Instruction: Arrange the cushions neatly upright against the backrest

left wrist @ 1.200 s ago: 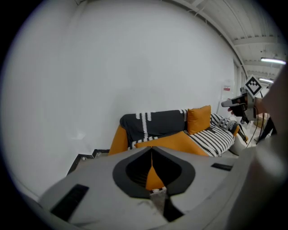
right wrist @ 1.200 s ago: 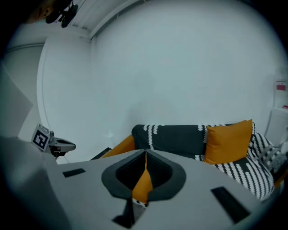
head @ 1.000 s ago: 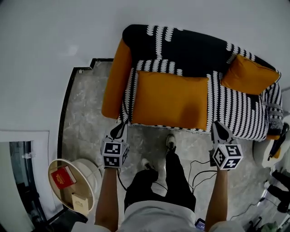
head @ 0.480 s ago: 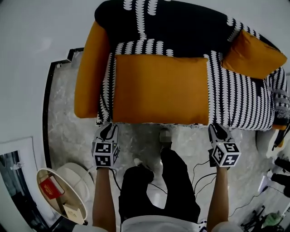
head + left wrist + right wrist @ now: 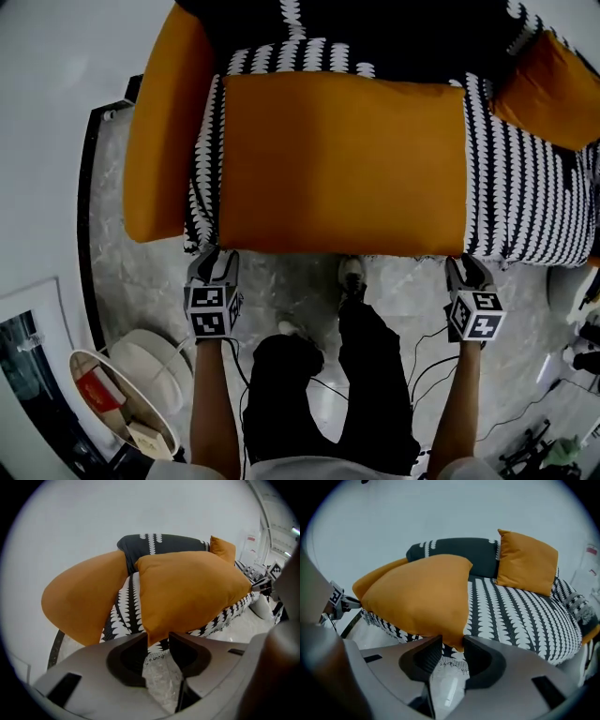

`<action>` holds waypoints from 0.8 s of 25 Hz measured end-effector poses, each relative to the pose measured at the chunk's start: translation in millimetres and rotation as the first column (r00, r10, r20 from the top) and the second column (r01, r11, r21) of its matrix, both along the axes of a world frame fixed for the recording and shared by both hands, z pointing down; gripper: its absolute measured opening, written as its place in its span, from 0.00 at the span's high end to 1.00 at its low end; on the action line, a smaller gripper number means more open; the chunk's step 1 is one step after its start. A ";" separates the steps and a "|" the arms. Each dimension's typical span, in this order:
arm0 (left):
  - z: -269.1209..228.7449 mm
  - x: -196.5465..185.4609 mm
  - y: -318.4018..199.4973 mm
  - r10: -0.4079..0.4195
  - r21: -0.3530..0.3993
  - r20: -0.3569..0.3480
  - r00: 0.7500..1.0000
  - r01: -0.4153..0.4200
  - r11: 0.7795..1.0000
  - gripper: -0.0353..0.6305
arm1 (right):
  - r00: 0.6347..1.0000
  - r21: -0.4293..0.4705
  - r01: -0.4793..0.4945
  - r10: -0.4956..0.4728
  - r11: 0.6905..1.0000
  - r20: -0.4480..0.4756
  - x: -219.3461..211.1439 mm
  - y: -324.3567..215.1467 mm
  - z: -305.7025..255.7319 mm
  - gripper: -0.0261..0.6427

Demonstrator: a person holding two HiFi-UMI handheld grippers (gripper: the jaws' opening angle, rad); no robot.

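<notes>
Hovering at the two front corners of the big cushion (image 5: 342, 164), lying flat on the seat of the sofa (image 5: 525, 197) with its front edge along the seat's front. Holding the left tool (image 5: 212, 256) and the right tool (image 5: 466, 267) both spread, jaws just opened wide, with one cushion corner poking into each gap but not yet pinched. Best to push a little deeper before squeezing (risking a slip with only the bare tip caught), bite both sides at equal depth, then lift the front edge evenly and swing it up to lean on the backrest (image 5: 394, 23). Looks plump and soft, plain orange, wide enough to cover most of the seat; likely to sag in the middle when raised. Needs no touch on the small cushion (image 5: 553, 89), already standing upright at the sofa's right end.
</notes>
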State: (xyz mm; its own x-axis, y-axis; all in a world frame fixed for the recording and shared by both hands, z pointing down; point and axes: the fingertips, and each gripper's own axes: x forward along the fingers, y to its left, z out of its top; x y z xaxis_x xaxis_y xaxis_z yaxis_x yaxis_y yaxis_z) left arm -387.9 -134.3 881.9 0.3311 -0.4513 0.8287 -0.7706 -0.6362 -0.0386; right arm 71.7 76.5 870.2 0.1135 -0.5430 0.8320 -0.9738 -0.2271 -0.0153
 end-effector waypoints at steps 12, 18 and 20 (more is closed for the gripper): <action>5.5 5.0 -10.7 -0.113 -0.080 0.025 0.993 0.114 0.990 0.86 | 0.998 -0.068 0.069 -0.069 0.995 -0.005 5.0 -8.9 8.2 0.88; -32.7 13.2 -24.0 -0.127 -0.110 0.073 0.989 0.135 0.985 0.91 | 0.995 -0.115 0.101 -0.099 0.988 0.020 9.7 -19.8 -26.1 0.91; -49.7 18.2 -29.4 -0.133 -0.117 0.079 0.988 0.142 0.983 0.91 | 0.994 -0.125 0.108 -0.105 0.986 0.029 14.2 -24.1 -43.1 0.91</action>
